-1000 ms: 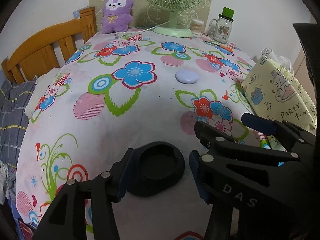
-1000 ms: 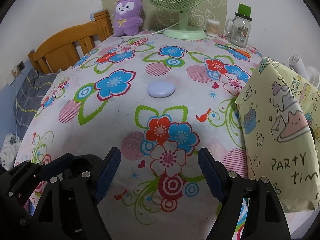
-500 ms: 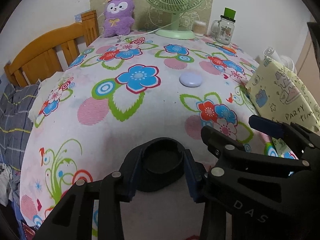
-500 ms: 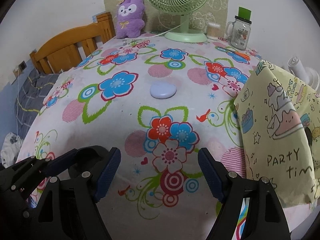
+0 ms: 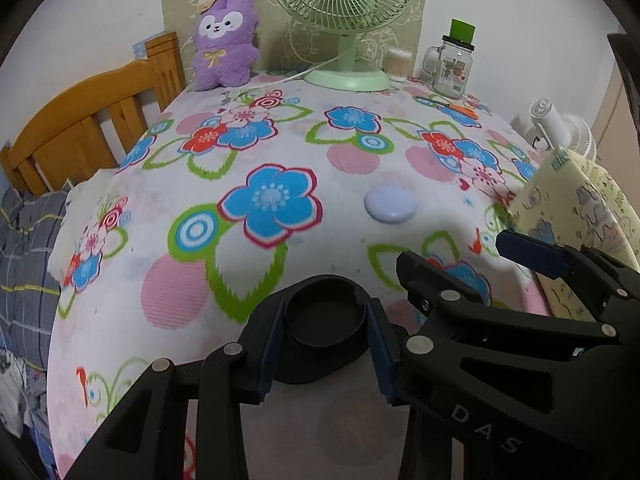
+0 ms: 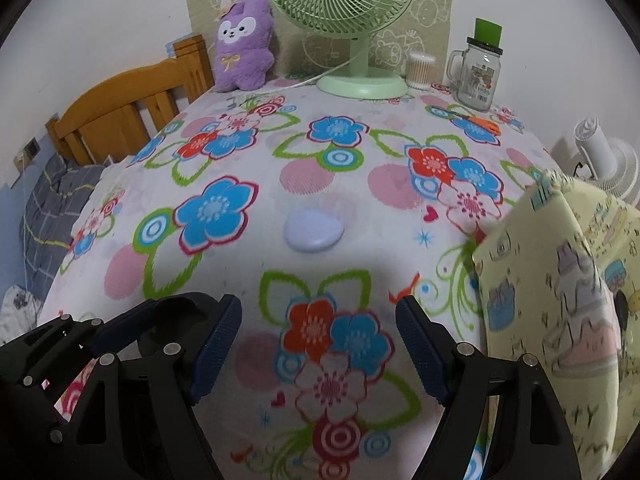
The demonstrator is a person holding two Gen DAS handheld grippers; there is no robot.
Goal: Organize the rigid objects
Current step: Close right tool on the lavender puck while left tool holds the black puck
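My left gripper (image 5: 325,340) is shut on a black oval dish (image 5: 324,320) with a round recess, held just above the flowered tablecloth (image 5: 160,208). Its blue pads press both sides of the dish. A pale lilac pebble-shaped object (image 5: 390,205) lies farther up the table, also seen as the lilac object (image 6: 314,232) in the right wrist view. My right gripper (image 6: 320,354) stands open over a flower print with nothing between its fingers. It shows as the right gripper (image 5: 464,256) just right of the dish, and the left gripper's black frame (image 6: 120,340) fills the lower left of the right wrist view.
A yellow gift bag (image 6: 560,300) stands at the right edge. Along the back are a green fan (image 5: 348,20), a purple plush (image 5: 226,40), a cotton-swab tub (image 5: 398,64) and a glass mug jar (image 5: 454,66). Orange scissors (image 6: 480,122) lie near the jar. A wooden bed frame (image 5: 80,128) is on the left.
My left gripper's jaws closed onto the black dish and carried it a little up the table. My right gripper moved forward alongside, still open.
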